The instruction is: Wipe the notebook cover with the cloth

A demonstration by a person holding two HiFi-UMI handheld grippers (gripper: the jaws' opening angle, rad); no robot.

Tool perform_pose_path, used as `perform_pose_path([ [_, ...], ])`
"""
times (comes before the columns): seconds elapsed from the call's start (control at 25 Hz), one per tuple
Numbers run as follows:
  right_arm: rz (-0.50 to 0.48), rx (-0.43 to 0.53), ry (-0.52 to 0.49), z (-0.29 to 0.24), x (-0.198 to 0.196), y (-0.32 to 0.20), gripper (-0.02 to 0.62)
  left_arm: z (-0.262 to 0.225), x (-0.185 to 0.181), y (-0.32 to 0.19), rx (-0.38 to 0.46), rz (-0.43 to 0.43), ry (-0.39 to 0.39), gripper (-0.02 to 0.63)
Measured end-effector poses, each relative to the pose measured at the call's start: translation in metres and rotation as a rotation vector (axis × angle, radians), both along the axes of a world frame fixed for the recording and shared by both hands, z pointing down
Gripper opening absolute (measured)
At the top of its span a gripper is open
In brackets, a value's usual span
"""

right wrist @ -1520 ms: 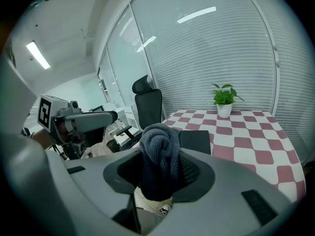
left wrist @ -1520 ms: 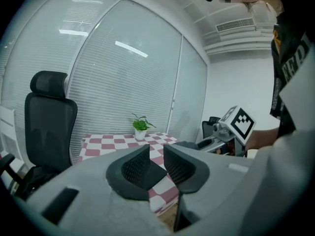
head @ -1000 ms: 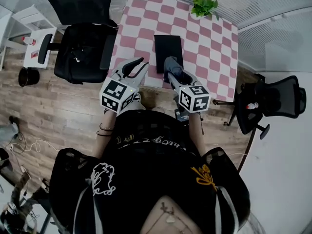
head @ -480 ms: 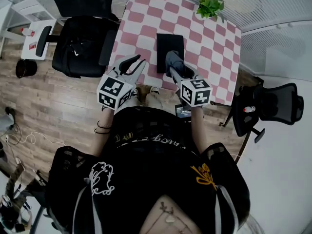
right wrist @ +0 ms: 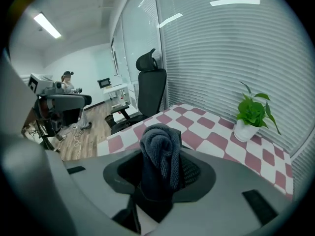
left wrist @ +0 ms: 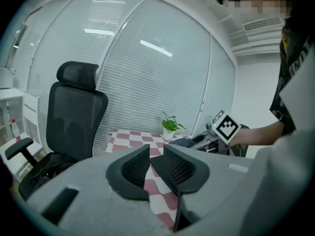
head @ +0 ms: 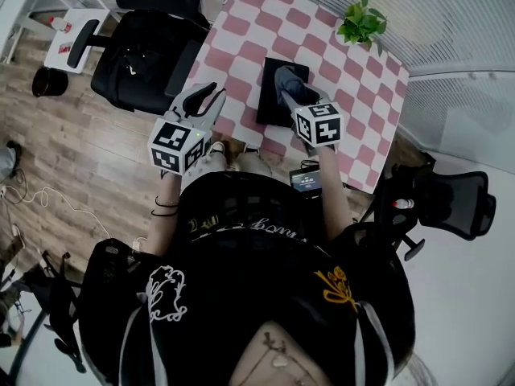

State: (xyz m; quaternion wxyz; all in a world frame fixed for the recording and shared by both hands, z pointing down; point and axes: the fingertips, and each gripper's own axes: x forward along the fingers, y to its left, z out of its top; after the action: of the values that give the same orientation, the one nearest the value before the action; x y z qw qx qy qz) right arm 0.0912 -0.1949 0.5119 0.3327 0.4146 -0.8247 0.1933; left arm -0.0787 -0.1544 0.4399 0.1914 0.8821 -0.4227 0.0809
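Observation:
A black notebook (head: 276,103) lies on the pink-and-white checked table (head: 241,43), near its front edge. My right gripper (head: 288,83) hovers over the notebook's far half and is shut on a bunched grey-blue cloth (head: 285,77). In the right gripper view the cloth (right wrist: 160,146) stands up between the jaws of the right gripper (right wrist: 160,154). My left gripper (head: 211,95) is held off the table's front left edge, left of the notebook. The left gripper (left wrist: 156,154) holds nothing, and a narrow gap shows between its pads.
A potted plant (head: 362,24) stands at the table's far right corner. One black office chair (head: 141,55) sits left of the table and another (head: 447,199) to its right. A white side shelf (head: 76,34) stands at far left, on wooden floor.
My right gripper has carried the cloth forward from the notebook's near edge to over its far half. The left gripper has kept its place beside the table edge.

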Motion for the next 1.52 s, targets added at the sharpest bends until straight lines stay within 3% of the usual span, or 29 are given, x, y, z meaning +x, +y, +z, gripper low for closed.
perform_pose_path([
  [0.32,-0.162,-0.006,0.107,0.047,-0.022,-0.057,0.133,-0.002,0.009,0.019,-0.009,-0.031,-0.049,0.083],
  [0.56,-0.217,-0.066,0.176,0.090,-0.028,-0.079,0.133,0.003,0.003,0.036,-0.038,-0.080,-0.069,0.081],
  [0.72,-0.181,-0.090,0.175,0.105,-0.023,-0.085,0.133,0.001,-0.005,0.042,-0.042,-0.114,-0.084,0.083],
  [0.88,-0.153,-0.087,0.116,0.106,-0.023,-0.076,0.133,0.001,-0.011,0.046,-0.043,-0.135,-0.089,0.082],
  [1.04,-0.197,-0.081,0.114,0.107,-0.029,-0.055,0.133,0.004,-0.011,0.049,-0.051,-0.126,-0.089,0.083],
  [1.52,-0.290,-0.105,0.091,0.107,-0.040,0.031,0.133,0.008,0.018,0.042,-0.048,-0.002,-0.076,0.083],
])
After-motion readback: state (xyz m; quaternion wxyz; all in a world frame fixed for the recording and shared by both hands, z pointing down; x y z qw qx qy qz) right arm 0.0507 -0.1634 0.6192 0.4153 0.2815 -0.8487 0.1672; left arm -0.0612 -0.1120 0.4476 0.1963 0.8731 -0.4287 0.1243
